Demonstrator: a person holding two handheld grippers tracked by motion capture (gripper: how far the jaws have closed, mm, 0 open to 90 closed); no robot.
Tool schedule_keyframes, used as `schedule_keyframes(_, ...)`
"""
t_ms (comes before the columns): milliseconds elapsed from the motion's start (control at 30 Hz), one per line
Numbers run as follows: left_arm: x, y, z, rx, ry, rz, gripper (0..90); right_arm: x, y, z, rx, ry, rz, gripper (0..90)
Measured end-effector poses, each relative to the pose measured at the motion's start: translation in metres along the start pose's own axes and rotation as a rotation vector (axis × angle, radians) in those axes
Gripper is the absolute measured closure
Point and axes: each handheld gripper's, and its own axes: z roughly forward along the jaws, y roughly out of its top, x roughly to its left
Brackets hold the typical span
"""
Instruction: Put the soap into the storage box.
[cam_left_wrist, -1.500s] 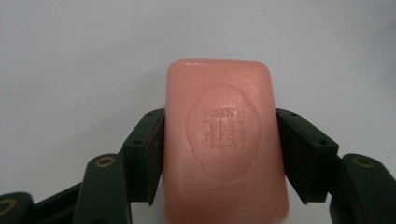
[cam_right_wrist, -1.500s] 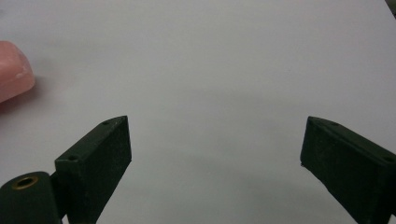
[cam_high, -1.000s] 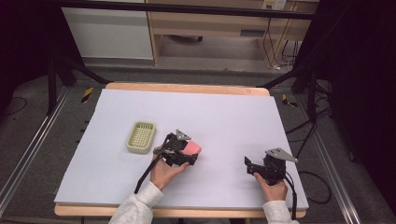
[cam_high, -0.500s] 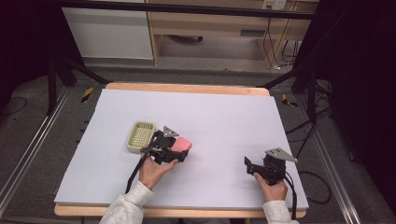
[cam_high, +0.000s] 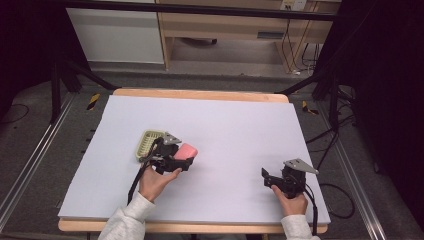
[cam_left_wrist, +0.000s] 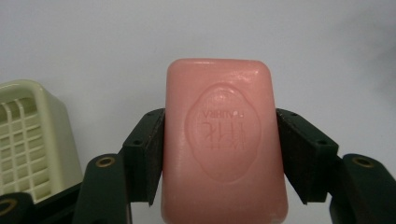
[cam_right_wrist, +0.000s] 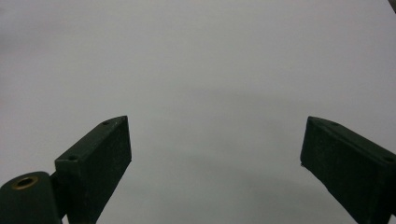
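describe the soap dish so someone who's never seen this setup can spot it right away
Start at the white table and find the person's left gripper, shut on a pink soap bar. Just beyond that gripper, toward the table's left side, sits the soap dish. It is pale yellow-green and rectangular with a slatted grid floor, the only gridded thing there.

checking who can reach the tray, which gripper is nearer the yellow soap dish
Left. The left gripper, shut on the pink soap, sits right beside the yellow soap dish. The right gripper is open, far across the table near its front right corner.
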Motion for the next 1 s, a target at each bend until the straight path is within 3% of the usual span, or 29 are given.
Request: schedule_keyframes(1000, 0.047, -0.003, -0.024, -0.050, 0.066, -0.067, 36.9, 0.000, 0.000, 0.000, 0.003, 0.002, -0.003, 9.0)
